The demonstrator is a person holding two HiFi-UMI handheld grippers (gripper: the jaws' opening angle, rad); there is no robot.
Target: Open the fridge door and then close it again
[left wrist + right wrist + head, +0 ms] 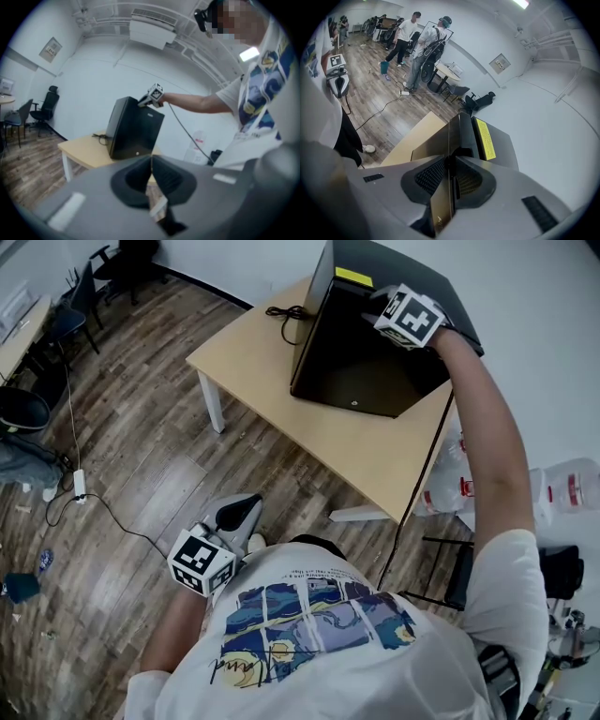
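Observation:
A black mini fridge stands on a light wooden table. Its door looks shut or nearly so, and a yellow label lies on its top. My right gripper is shut, its tips resting at the door's top edge with nothing between them. My left gripper hangs low beside the person's hip, shut and empty, well short of the table. In the left gripper view its jaws point toward the fridge and the raised right gripper.
A black cable lies on the table behind the fridge. A power strip and its cord trail over the wood floor. White bags sit right of the table. Two people stand far back among chairs.

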